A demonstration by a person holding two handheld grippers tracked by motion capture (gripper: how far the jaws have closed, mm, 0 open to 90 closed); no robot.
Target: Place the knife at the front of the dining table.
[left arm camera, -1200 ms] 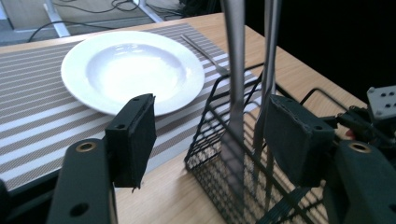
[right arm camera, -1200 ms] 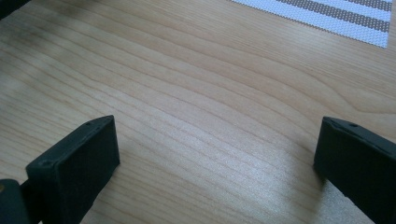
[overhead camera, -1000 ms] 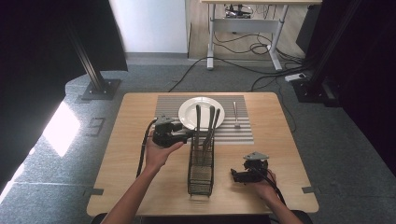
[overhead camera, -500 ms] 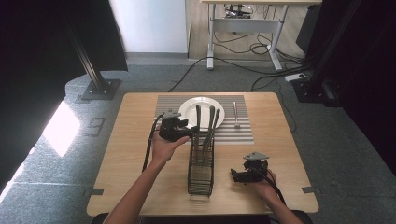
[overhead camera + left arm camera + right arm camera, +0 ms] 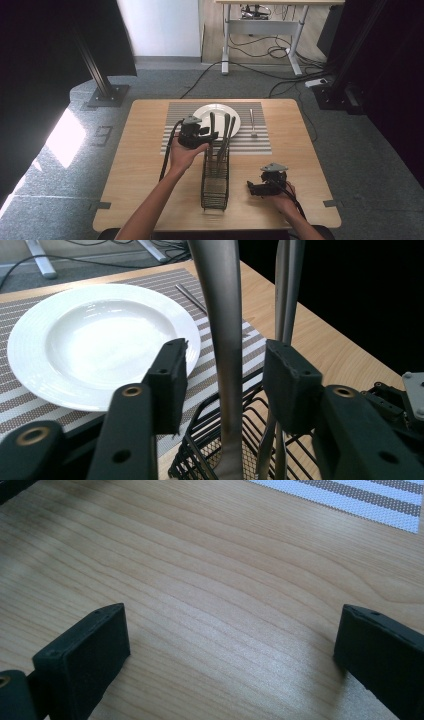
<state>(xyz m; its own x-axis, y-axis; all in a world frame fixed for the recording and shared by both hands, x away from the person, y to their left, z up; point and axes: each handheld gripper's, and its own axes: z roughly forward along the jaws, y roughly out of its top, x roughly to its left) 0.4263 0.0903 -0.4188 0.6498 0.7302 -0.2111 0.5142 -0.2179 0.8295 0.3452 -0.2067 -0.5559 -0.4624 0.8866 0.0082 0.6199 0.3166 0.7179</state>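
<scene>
Wooden table (image 5: pixel 145 165) sits mid-frame in the high view, light grain, w/ a grey-and-white striped placemat (image 5: pixel 260 144) across its upper half. White plate (image 5: pixel 200 114) on the mat, top centre; a lone piece of cutlery (image 5: pixel 253 122) lies on the mat to the plate's right, apart from it. Black wire caddy (image 5: pixel 215 180) stands centre of the table, just below the mat, w/ a few metal handles sticking up out of it.

Left gripper (image 5: pixel 209 136) is centre-left of the frame, level w/ the caddy's top. In the left gripper view its jaws have just been closing, w/ a steel utensil handle (image 5: pixel 220 340) upright between them; there's a visible gap on both sides, so pads aren't pressing on it yet. More handles (image 5: pixel 287 295) stand behind it to the right, plate (image 5: pixel 60 385) behind at left, caddy rim (image 5: pixel 200 425) below.

Right gripper (image 5: pixel 254 189) rests low right on the table, held in the person's hand, well apart from the caddy. In the right gripper view its jaws stand wide apart over bare wood (image 5: pixel 210 580), nothing between; corner of the mat (image 5: pixel 360 500) top right.

Room: grey speckled carpet round the table, a bright patch of light (image 5: pixel 65 137) on the floor at left, black stand foot (image 5: pixel 107 95) upper left, a desk frame (image 5: pixel 260 30) w/ loose cables top centre, dark curtains both sides.
</scene>
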